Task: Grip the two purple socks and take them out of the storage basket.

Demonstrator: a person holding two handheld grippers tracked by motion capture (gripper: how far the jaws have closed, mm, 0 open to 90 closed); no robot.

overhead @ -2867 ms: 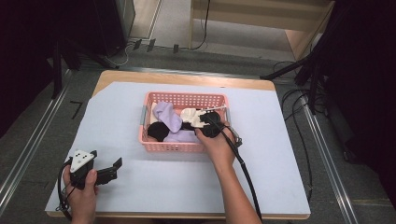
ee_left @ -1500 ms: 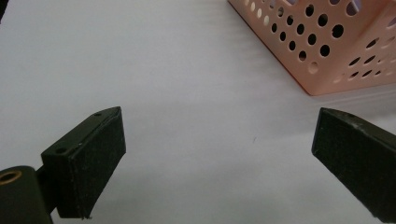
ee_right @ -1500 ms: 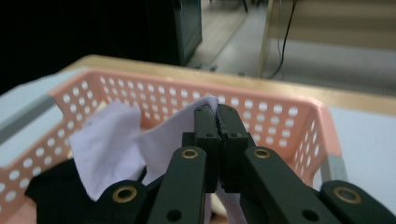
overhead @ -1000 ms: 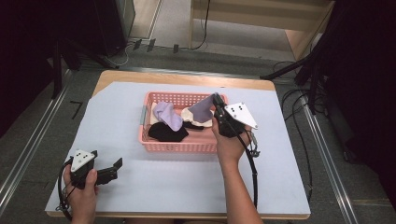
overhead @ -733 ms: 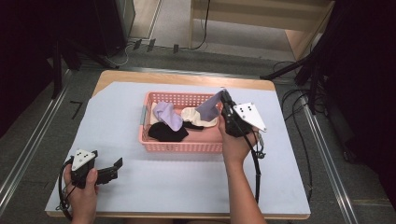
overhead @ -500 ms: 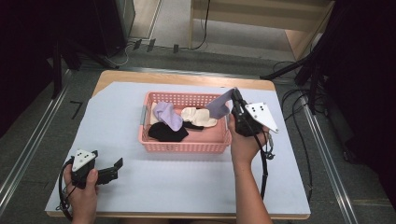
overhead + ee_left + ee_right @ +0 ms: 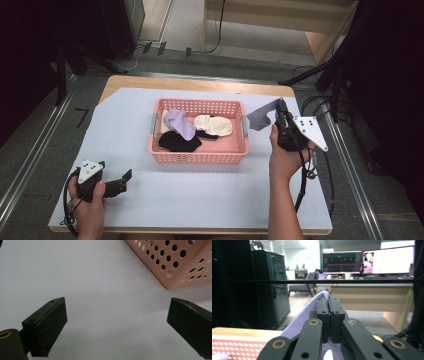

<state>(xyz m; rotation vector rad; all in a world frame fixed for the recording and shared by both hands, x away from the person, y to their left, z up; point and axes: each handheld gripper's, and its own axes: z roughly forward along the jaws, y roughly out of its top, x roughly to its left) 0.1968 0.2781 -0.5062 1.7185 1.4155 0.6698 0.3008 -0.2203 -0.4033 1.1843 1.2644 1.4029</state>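
A pink perforated basket (image 7: 199,155) sits mid-table and holds a lavender sock (image 7: 180,123), a cream sock (image 7: 214,124) and a black sock (image 7: 178,142). My right gripper (image 7: 280,106) is shut on a grey-lilac sock (image 7: 260,117), held in the air just past the basket's right end. In the right gripper view the jaws are pressed together with the grey-lilac sock (image 7: 299,322) draped over their left side. My left gripper (image 7: 126,176) rests low at the table's front left, open, with nothing between its pads (image 7: 52,325). The basket's corner (image 7: 175,267) shows ahead of it.
A pale sheet (image 7: 210,200) covers the wooden table (image 7: 200,84). Cables (image 7: 310,180) trail from the right gripper at the table's right edge. Metal rails (image 7: 30,165) run along both sides. The right gripper view looks out at desks and monitors (image 7: 367,262).
My right gripper has lifted the grey-lilac sock out of the basket and carried it right, beyond the basket's right end. The left gripper has stayed still.
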